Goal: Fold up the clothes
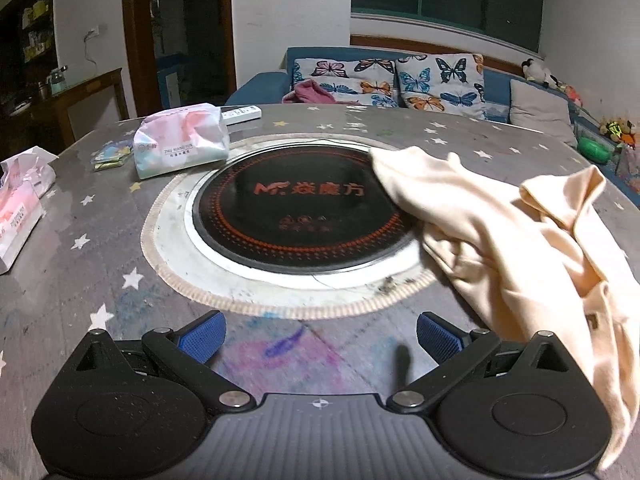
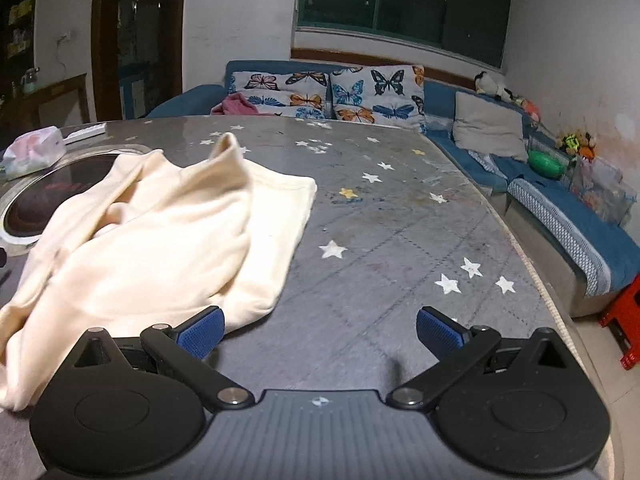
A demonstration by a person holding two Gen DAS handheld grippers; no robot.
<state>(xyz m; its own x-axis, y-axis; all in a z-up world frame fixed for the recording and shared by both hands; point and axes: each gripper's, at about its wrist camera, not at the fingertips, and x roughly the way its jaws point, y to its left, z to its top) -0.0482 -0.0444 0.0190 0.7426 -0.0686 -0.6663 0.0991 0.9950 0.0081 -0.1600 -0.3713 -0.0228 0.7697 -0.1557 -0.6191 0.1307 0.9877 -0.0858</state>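
A: Tabletop (image 2: 380,240), grey, star-printed; round black cooktop (image 1: 296,216) set in its middle.

B: Garment?

A: Cream garment (image 2: 160,232), rumpled heap, not flat; one edge laps over the cooktop rim. Soft, light, limp by the look; likely to sag and drag. Hemmed edge (image 2: 296,188) lies clear, best hold there or at a corner.

B: Obstacles?

A: Tissue pack (image 1: 180,144) and a second pack (image 1: 20,208), both well apart from the cloth.

B: Claws?

A: Left claw (image 1: 318,338) spread wide, empty, beside the cloth. Right claw (image 2: 320,334) wide, empty, left fingertip at the cloth's edge.
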